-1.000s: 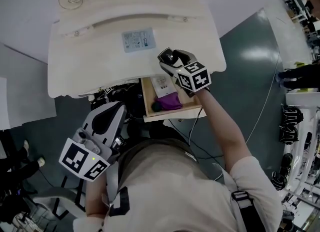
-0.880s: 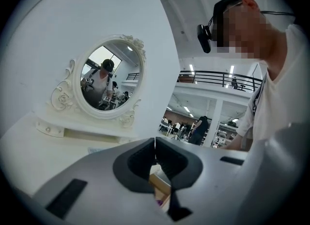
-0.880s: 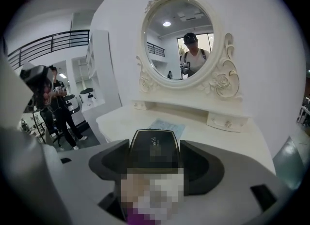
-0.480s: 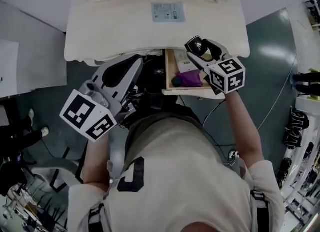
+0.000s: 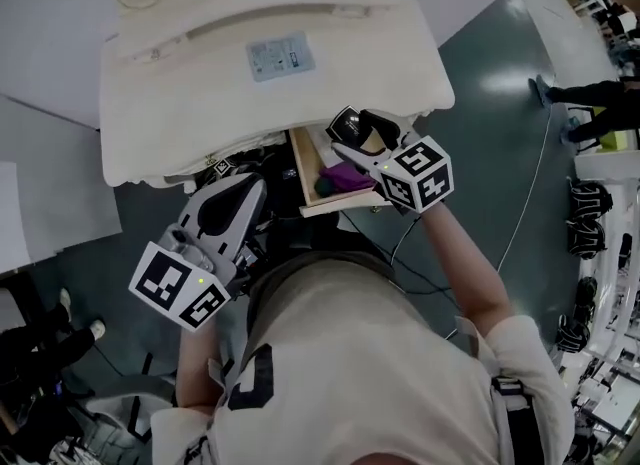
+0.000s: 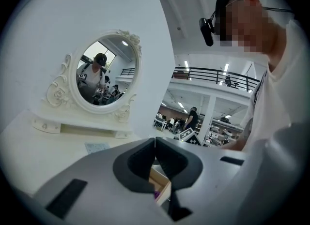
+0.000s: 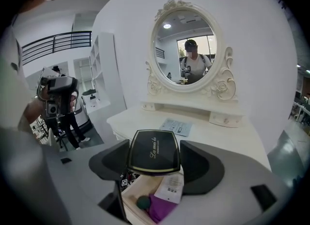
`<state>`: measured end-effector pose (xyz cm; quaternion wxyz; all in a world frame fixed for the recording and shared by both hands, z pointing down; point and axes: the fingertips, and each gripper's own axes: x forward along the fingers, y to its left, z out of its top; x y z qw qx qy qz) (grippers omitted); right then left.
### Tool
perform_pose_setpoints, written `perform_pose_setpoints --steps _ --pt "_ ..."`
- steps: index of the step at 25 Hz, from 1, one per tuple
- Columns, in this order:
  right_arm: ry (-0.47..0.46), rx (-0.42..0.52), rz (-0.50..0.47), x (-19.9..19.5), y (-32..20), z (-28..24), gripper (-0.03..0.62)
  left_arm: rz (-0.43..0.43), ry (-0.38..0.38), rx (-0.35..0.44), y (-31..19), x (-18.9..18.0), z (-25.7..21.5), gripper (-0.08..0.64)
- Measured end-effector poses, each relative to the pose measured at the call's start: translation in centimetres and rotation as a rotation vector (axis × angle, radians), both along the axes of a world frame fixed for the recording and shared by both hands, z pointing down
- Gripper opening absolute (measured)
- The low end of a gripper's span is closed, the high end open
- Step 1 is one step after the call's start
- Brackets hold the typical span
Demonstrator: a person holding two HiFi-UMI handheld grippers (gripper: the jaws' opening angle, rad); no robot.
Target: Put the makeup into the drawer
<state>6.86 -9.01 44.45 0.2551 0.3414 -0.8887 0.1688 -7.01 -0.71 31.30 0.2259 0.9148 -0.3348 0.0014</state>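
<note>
above the open drawer (image 7: 131,196) at the dressing table's (image 5: 180,103) front edge: right gripper (image 7: 154,160) clamped on a black compact (image 7: 154,149), lid lettered "la mei la", smaller line unreadable. the compact is not yet inside, so lowering and release remain. the drawer holds a purple item (image 7: 163,210) and a printed card (image 7: 171,186). left gripper (image 6: 155,152): fingers together, empty.

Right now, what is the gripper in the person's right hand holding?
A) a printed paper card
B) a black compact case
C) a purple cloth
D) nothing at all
B: in the right gripper view, the right gripper has its two jaws closed against the sides of the black compact case, with the open drawer showing below it.
</note>
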Motion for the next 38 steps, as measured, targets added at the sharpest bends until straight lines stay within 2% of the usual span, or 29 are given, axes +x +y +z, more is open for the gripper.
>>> perform_pose_setpoints --steps 5,16,21,32,38 --pt "-0.008 -0.014 0.043 2.1 0.6 0.1 0.308 0.079 0.001 -0.004 0.2 3.1 0.0 0.060" --pt "-0.004 -0.114 0.127 7.6 1.9 4.4 0.308 0.175 -0.039 -0.046 0.0 8.7 1.3 0.060" --pt "0.056 -0.163 0.158 10.4 1.3 8.8 0.308 0.173 -0.066 -0.068 -1.4 11.3 2.1 0.060" --pt "0.036 -0.287 0.269 12.3 -1.6 16.9 0.308 0.171 -0.116 -0.092 -3.6 15.2 3.0 0.060" --pt "0.144 -0.325 0.226 12.4 -2.4 21.1 0.308 0.160 -0.150 -0.128 -4.2 16.0 4.1 0.060"
